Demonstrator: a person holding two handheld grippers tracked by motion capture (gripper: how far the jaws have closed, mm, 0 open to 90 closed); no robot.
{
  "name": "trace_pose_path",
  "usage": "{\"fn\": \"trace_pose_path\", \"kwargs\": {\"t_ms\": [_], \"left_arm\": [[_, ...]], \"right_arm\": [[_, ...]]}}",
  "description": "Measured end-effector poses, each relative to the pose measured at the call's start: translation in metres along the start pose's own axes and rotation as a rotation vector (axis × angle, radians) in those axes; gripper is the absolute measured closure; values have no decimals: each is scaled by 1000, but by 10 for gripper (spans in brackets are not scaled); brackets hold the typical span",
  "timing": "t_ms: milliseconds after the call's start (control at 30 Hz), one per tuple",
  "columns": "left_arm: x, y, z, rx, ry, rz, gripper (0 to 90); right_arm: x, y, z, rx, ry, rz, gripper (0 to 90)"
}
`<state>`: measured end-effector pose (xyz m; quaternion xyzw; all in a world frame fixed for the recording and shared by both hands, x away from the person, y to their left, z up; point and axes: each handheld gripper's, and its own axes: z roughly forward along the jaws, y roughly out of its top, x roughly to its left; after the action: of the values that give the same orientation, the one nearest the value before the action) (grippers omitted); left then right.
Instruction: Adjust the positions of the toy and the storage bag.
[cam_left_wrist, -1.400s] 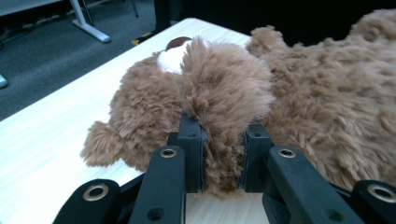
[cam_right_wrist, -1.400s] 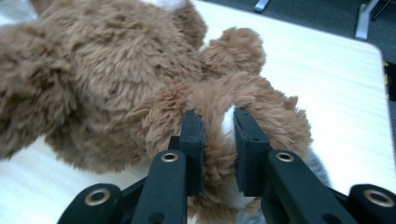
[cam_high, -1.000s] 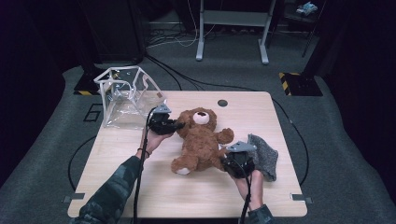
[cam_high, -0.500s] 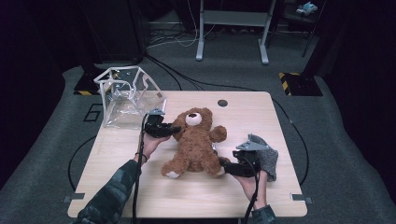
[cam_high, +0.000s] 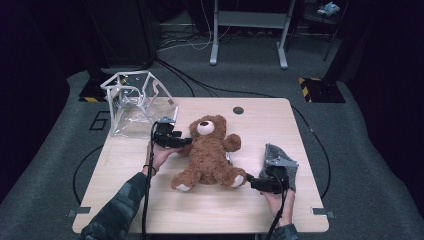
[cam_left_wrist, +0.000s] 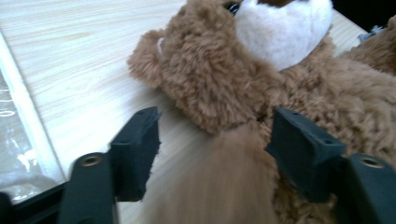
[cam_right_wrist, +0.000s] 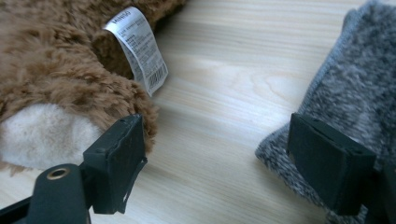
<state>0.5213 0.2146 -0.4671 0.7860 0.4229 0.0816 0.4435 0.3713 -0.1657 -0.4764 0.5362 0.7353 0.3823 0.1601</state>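
High view: one teddy bear (cam_high: 210, 155) lies on its back mid-table, head toward the far edge, between the two grippers. The left gripper (cam_high: 186, 142) sits at the bear's arm and shoulder nearest it; the right gripper (cam_high: 249, 183) sits at the bear's near foot. One grey fleece cloth (cam_high: 278, 161) lies just behind the right gripper. One clear plastic box (cam_high: 135, 102) with white edging stands on the far left corner, just beyond the left gripper. Two hands enter from the bottom edge, one camouflage sleeve (cam_high: 119, 210) on the left arm.

Left gripper view: jaws have just been opening and stand wide; one of the bear's arms lies between them, reaching toward the camera. The pads are clear of the fur on one side and close to it, possibly brushing, on the other — no squeeze. The bear's head and white muzzle (cam_left_wrist: 285, 32) are just ahead.

Right gripper view: jaws have just been opening, now wide, with bare table between them. One jaw is beside the bear's pale foot sole (cam_right_wrist: 42, 135), the other against the grey cloth. One white sewn-in label (cam_right_wrist: 137, 49) hangs from the bear.

Surface and room: one light wood-grain table (cam_high: 300, 125) with one dark round grommet (cam_high: 238, 110) near the far edge — grey carpet below, cables across it, a white stand (cam_high: 248, 30) behind, dark surroundings.
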Motion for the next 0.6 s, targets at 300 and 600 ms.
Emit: {"fn": "trace_pose_path", "kwargs": {"t_ms": [300,600], "left_arm": [[-13,14,-15,-35,33,-40,190],[-51,45,-27,-59,76,-5,109]], "right_arm": [[-1,-8,-1,-7,-45,9,153],[-19,-19,-17,-68,-137,69,88]]}}
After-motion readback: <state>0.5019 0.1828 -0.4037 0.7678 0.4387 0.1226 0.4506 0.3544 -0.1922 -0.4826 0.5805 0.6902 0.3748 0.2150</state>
